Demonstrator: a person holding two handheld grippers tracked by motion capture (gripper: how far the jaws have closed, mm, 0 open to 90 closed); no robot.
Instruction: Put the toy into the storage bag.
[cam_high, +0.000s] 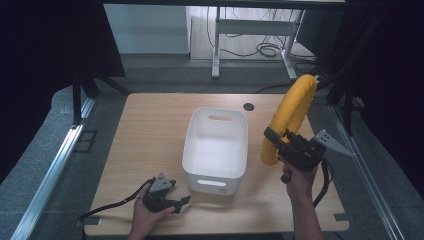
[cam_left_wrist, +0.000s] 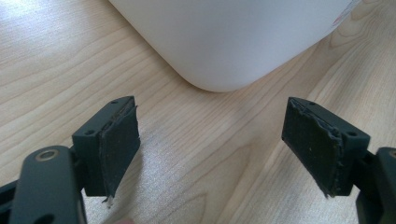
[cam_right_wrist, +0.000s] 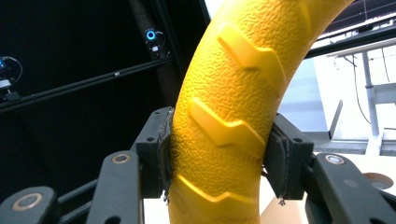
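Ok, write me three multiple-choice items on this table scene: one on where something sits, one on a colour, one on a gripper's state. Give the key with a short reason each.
1. Where is the white bin?
A. On the floor beside the table
B. Near the middle of the wooden table
C. Hanging from the right gripper

2. What colour is the curved textured piece?
A. Yellow
B. Blue
C. Green

3. How does the left gripper stand?
A. Shut on the bin's rim
B. Shut on a cable
C. Open, with nothing between its pads

Key:
1 B, the high view shows the bin resting on the tabletop between the two hands.
2 A, the piece is plainly yellow in the high view and the right gripper view, where the right gripper clamps it.
3 C, the left gripper view shows its jaws wide apart over bare wood, short of the bin's corner.
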